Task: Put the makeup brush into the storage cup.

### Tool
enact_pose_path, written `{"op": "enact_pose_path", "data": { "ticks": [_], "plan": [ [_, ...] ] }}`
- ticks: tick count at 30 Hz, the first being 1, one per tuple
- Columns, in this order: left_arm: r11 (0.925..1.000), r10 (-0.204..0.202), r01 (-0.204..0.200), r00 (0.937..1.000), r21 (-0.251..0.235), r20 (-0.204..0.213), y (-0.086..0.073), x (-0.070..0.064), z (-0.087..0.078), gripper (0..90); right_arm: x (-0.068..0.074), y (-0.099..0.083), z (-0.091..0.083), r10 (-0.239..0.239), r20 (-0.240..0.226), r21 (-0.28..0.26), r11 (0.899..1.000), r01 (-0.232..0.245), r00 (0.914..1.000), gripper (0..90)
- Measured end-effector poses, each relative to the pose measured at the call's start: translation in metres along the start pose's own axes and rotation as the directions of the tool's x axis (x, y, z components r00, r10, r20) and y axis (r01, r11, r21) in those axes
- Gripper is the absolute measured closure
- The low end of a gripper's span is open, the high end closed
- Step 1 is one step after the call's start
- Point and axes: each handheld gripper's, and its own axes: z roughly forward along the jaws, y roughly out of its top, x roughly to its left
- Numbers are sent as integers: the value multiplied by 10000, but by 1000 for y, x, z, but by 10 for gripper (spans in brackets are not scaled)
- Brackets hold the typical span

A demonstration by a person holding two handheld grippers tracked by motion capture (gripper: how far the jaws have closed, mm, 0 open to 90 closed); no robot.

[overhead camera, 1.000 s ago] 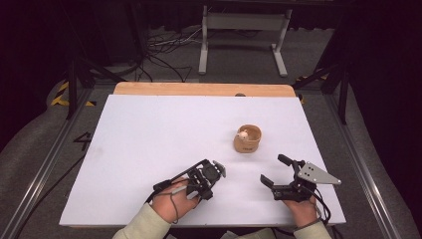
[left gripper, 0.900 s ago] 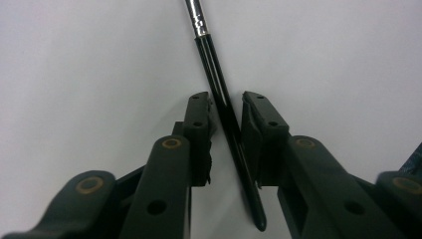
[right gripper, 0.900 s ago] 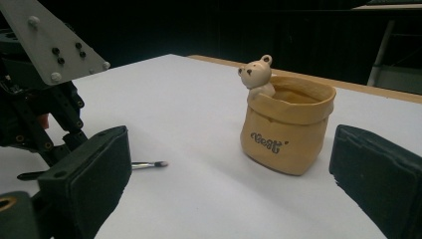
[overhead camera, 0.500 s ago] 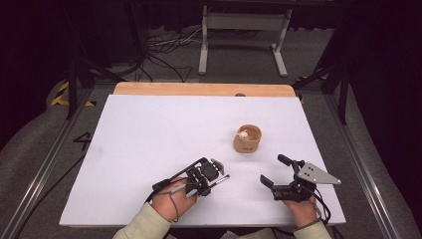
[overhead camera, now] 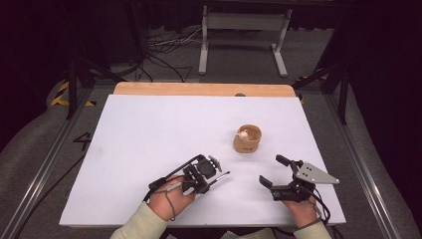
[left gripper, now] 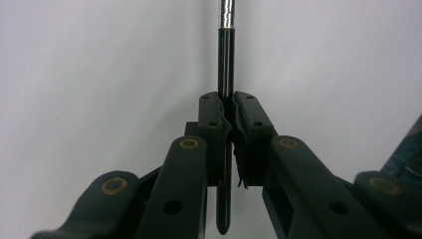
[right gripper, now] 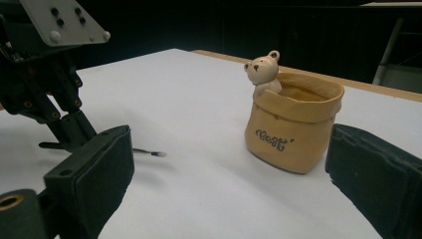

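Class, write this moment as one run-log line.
left gripper: shut on pen | right gripper: open, holds nothing | bear pot: upright on table, untouched

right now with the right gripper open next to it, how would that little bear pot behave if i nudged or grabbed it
The bear pot looks glazed and rigid, so probably hard and somewhat slippery under the right gripper. Its wide base suggests it would slide on the smooth white table rather than tip. The small bear figure at the rim looks like the likeliest part to chip.
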Motion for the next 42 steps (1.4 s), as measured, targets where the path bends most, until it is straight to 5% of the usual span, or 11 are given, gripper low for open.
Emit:
{"op": "enact_pose_path", "data": {
  "ticks": [8, 14, 20, 22, 26, 28, 31, 34, 40, 42],
  "plan": [
    [9930, -134, 182, 9991, -1169, 414, -10, 11, -20, 832, 0, 0, 0, 45, -6, -3, 10000, -45, 10000, 57],
    [9733, -42, 181, 9981, -2290, 612, -18, 15, -33, 833, 2, 1, 2, 15, -113, 48, 10000, -14, 9999, 63],
    [9416, -11, 273, 9969, -3355, 781, -24, 20, -42, 833, 2, 1, 2, 65, -228, 92, 9999, -63, 9997, 76],
    [9384, -160, 444, 9962, -3427, 851, -26, 22, -43, 832, 3, 1, 3, 39, -270, 132, 9999, -35, 9996, 79],
    [9150, -277, 770, 9913, -3960, 1288, -35, 30, -45, 833, 3, 2, 2, 39, -296, 213, 9998, -32, 9996, 90],
    [8951, -180, 837, 9882, -4379, 1522, -41, 34, -47, 833, 3, 3, 2, 6, -280, 190, 9998, 0, 9996, 92],
    [8895, -109, 832, 9869, -4493, 1611, -46, 38, -48, 833, 5, 4, 2, -90, -341, 245, 9997, 98, 9994, 92],
    [8757, -24, 841, 9855, -4754, 1698, -52, 41, -48, 833, 7, 4, 4, -165, -426, 301, 9994, 178, 9990, 92],
    [8193, 112, 981, 9823, -5649, 1868, -64, 44, -50, 834, 7, 4, 4, -144, -481, 255, 9996, 156, 9987, 92],
    [8065, 236, 919, 9821, -5840, 1871, -66, 45, -50, 833, 7, 5, 4, -138, -498, 248, 9996, 151, 9987, 92]
  ]
}}
